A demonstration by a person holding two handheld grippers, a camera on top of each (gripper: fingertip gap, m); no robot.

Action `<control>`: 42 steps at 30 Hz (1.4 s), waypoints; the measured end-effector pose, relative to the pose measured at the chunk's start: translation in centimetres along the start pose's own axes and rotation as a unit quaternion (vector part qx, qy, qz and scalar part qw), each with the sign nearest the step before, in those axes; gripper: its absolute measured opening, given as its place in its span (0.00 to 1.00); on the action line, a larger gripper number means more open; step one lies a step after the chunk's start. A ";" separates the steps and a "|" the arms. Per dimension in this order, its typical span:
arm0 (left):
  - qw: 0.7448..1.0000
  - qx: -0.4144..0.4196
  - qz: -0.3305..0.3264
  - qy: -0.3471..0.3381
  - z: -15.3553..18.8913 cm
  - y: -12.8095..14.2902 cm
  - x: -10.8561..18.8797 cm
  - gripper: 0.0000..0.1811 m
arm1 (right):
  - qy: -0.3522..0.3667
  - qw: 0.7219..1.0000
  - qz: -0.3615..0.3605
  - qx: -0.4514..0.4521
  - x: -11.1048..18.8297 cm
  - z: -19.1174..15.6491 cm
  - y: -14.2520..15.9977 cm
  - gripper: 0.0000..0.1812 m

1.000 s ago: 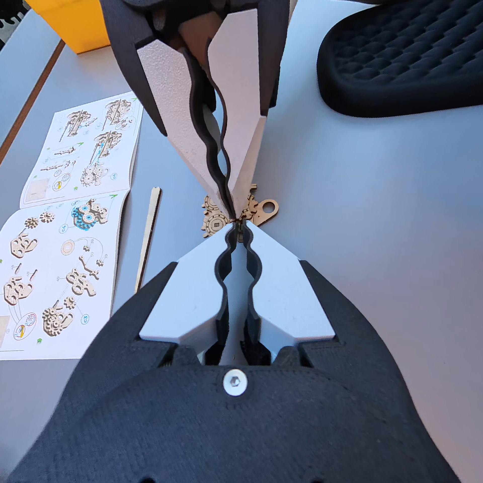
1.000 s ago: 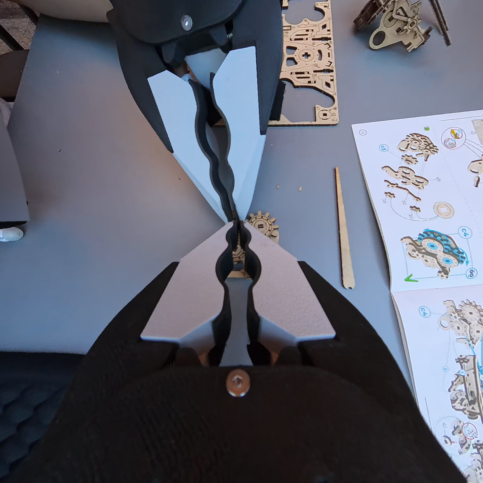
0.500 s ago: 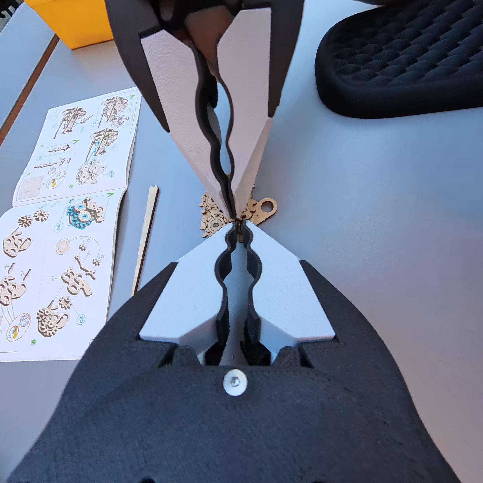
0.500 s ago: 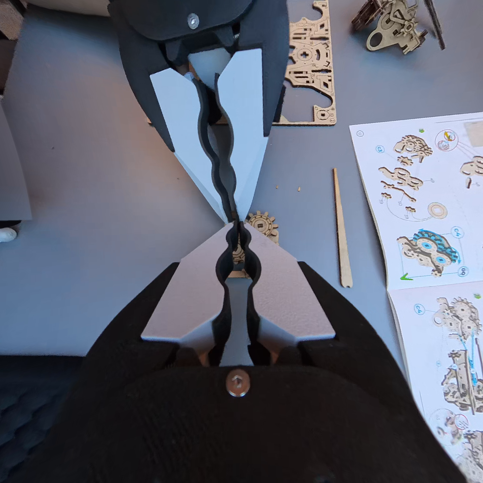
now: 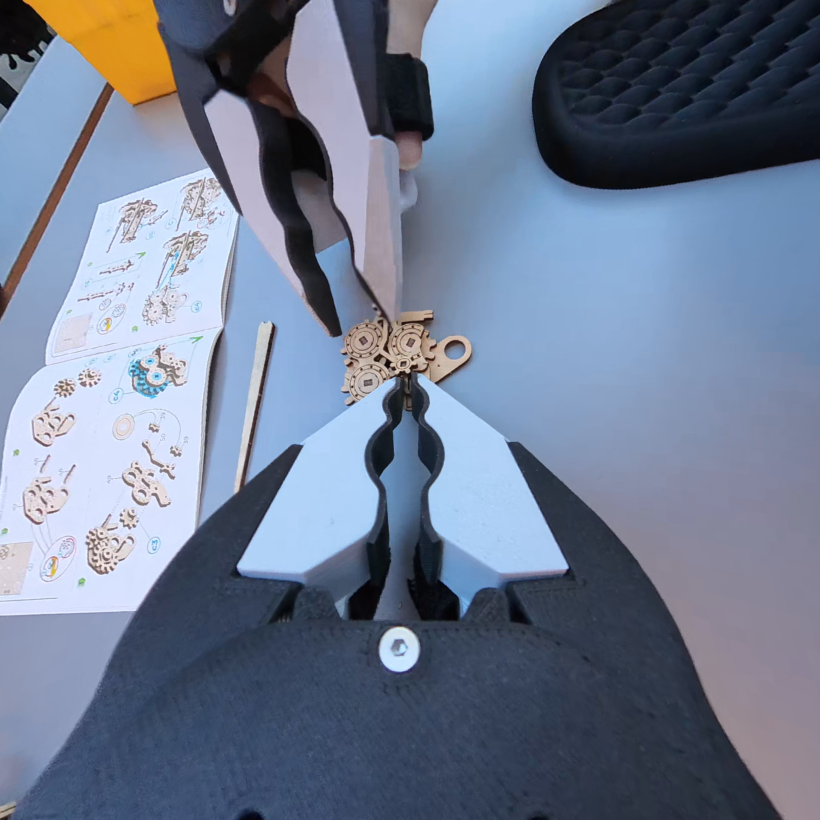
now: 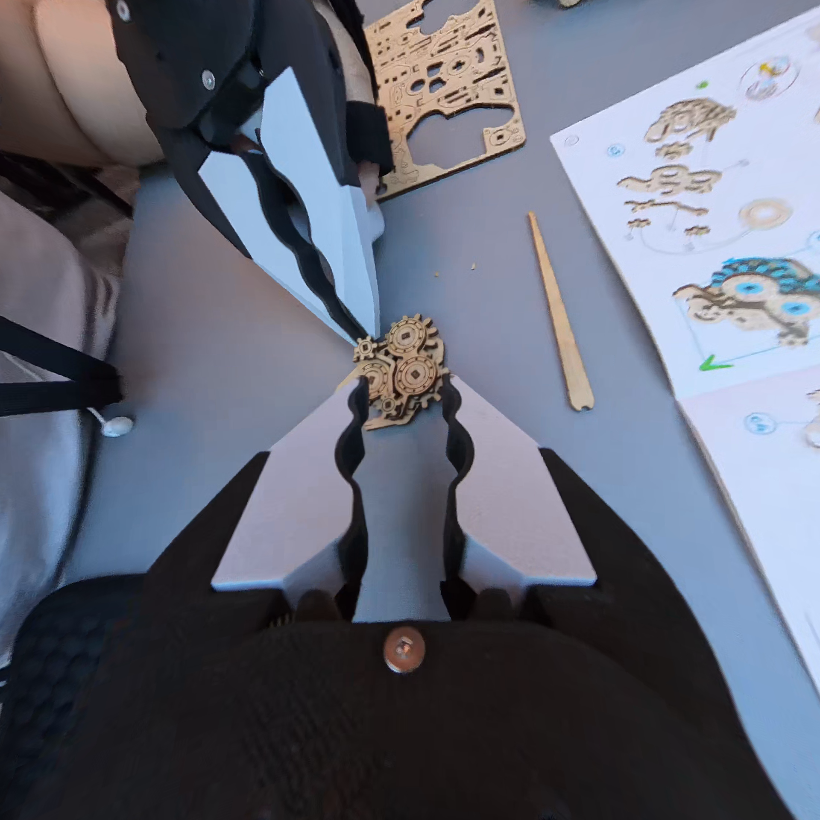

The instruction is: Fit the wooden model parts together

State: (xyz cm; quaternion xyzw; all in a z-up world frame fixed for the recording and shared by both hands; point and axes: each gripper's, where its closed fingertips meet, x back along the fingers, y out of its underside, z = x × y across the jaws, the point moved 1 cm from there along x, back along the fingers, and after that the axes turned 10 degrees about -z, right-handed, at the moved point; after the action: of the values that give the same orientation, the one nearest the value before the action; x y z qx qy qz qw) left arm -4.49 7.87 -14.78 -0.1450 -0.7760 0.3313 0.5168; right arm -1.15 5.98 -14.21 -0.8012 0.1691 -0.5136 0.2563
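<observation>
A small wooden gear assembly [image 5: 390, 355] with several toothed wheels lies on the grey table [image 5: 577, 355]. My left gripper [image 5: 406, 384] is shut, pinching the near edge of the assembly by its small gear. In the right wrist view the assembly [image 6: 404, 368] sits between the spread tips of my right gripper [image 6: 404, 386], which is open around it. The left gripper [image 6: 367, 335] comes in from the upper left there, its tips on the small gear. In the left wrist view the right gripper [image 5: 359, 323] hangs open just behind the assembly.
An open instruction booklet [image 5: 124, 399] and a thin wooden stick [image 5: 255, 399] lie left of the assembly. A punched-out wooden parts sheet [image 6: 448, 88] lies farther back. A black padded cushion [image 5: 687, 80] and a yellow box [image 5: 120, 44] sit at the far edges. Less than 4 cm separates the two grippers' tips.
My right gripper has opened and let go; before, both grippers were shut tip to tip over the assembly. The right gripper has also tilted. The gears now show in full.
</observation>
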 end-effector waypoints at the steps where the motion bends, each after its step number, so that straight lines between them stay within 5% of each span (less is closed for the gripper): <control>1: 1.000 -0.010 -0.001 -0.005 0.0 0.0 0.0 0.00 | -0.022 1.000 0.002 -0.011 0.1 -0.2 0.2 0.20; 10: 0.999 -0.043 -0.006 -0.030 0.0 0.1 0.0 0.00 | 0.060 0.989 0.009 0.131 -0.8 0.3 1.1 0.28; 18: 0.998 -0.047 -0.003 -0.031 0.1 0.0 -0.1 0.00 | 0.043 0.992 0.008 0.122 -1.1 0.1 0.9 0.32; 20: 0.998 -0.046 -0.003 -0.031 0.1 -0.1 -0.1 0.00 | 0.036 0.991 0.002 0.131 -1.3 -0.3 0.9 0.26; 26: 0.999 -0.030 0.004 -0.016 0.1 -0.2 0.3 0.08 | 0.070 0.981 -0.001 0.180 -1.1 -0.4 0.8 0.24; 29: 0.998 0.050 0.030 0.022 -1.1 -0.4 1.9 0.15 | 0.080 0.973 0.007 0.218 -0.4 -1.0 0.4 0.24; 32: 0.972 0.198 0.079 0.101 -2.8 -0.5 3.2 0.20 | 0.089 0.961 0.024 0.261 0.3 -2.2 -0.5 0.24; 36: 0.876 0.345 0.175 0.287 -2.3 -2.6 4.8 0.21 | 0.112 0.934 0.013 0.340 0.5 -4.2 -1.1 0.24; 42: 0.850 0.365 0.116 0.361 0.5 -2.6 3.4 0.22 | 0.149 0.895 -0.021 0.419 0.0 -5.5 -1.2 0.24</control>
State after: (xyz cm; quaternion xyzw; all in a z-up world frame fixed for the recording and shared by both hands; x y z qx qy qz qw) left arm -6.05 7.74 -10.80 -0.1441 -0.3356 0.5727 0.7339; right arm -6.20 5.68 -11.62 -0.5370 -0.0427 -0.6556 0.5291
